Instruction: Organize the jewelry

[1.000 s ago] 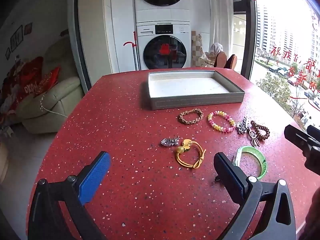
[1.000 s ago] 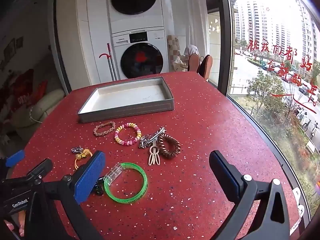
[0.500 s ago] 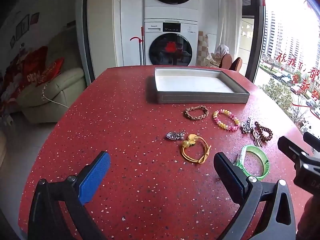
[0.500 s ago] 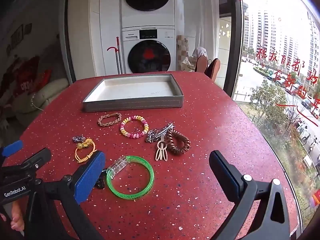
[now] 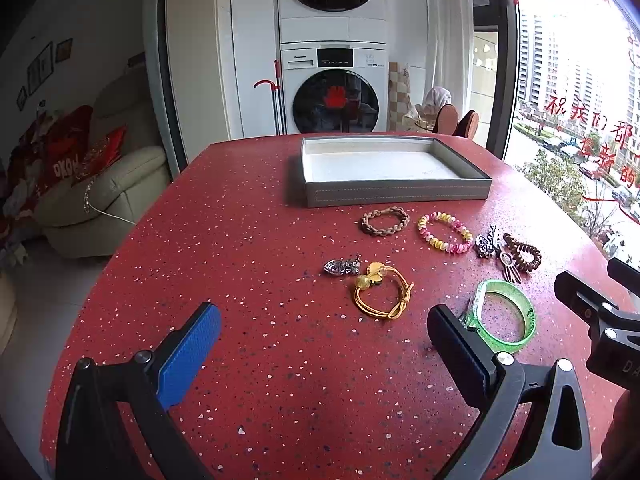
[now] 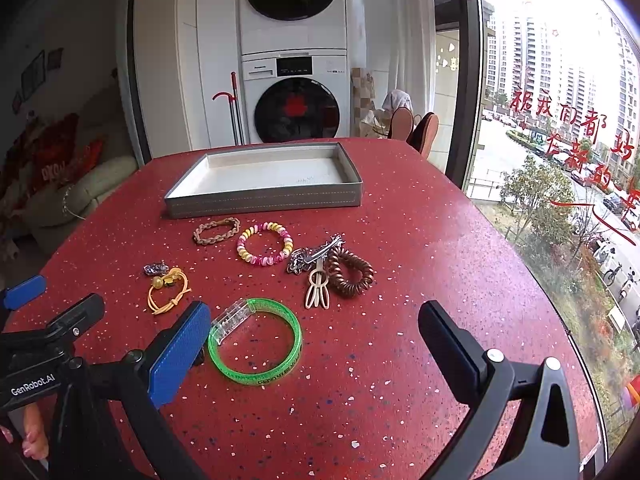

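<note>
left gripper point(image 5: 324, 342) jaws wide apart, empty | right gripper point(image 6: 316, 340) jaws wide apart, empty

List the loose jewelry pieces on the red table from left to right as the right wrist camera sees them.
Silver charm → yellow cord bracelet → braided tan bracelet → green bangle → pink-and-yellow bead bracelet → brown coil hair tie. The clips beside the coil overlap, so they are left out.

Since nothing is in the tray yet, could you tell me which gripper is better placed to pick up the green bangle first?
Right. The right gripper is open with the green bangle lying just ahead between its fingers; the left gripper faces the yellow cord bracelet instead.
</note>
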A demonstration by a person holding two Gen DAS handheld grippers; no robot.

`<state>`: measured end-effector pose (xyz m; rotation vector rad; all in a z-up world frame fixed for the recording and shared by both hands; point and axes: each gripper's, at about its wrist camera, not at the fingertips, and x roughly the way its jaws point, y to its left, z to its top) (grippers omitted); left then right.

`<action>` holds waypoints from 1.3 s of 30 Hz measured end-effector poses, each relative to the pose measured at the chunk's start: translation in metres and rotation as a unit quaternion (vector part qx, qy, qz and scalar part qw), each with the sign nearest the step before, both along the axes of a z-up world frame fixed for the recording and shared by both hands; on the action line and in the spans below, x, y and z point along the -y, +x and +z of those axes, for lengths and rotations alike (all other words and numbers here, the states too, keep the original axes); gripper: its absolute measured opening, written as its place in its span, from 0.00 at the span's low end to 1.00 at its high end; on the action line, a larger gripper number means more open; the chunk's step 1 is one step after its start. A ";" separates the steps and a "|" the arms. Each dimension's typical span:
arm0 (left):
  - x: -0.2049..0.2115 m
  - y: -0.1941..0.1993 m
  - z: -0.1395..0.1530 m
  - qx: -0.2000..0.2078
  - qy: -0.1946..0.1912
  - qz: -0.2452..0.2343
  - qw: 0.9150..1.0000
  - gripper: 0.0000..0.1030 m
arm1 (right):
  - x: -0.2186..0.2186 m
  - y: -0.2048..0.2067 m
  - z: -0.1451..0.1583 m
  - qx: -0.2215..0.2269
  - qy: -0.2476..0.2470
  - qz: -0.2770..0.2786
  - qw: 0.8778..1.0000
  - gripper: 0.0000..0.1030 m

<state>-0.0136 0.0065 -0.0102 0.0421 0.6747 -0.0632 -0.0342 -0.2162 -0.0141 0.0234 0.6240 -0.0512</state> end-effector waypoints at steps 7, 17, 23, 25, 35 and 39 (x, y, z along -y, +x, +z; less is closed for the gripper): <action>-0.001 0.001 -0.001 -0.003 -0.003 0.003 1.000 1.00 | -0.001 0.000 -0.002 0.000 -0.002 0.000 1.000 1.00; -0.001 0.001 -0.005 -0.007 -0.004 0.004 1.000 1.00 | -0.002 0.000 -0.003 -0.001 -0.003 0.003 1.000 1.00; -0.002 0.001 -0.005 -0.007 -0.004 0.004 1.000 1.00 | -0.004 -0.001 -0.003 -0.001 -0.003 0.004 1.000 1.00; -0.002 0.001 -0.005 -0.007 -0.004 0.004 1.000 1.00 | -0.004 0.000 -0.002 -0.001 -0.004 0.005 1.000 1.00; -0.003 0.001 -0.005 -0.007 -0.005 0.005 1.000 1.00 | -0.006 0.000 -0.001 0.000 -0.005 0.005 1.000 1.00; -0.003 0.001 -0.003 -0.007 -0.008 0.007 1.000 1.00 | -0.005 0.000 -0.001 -0.001 -0.002 0.001 1.000 1.00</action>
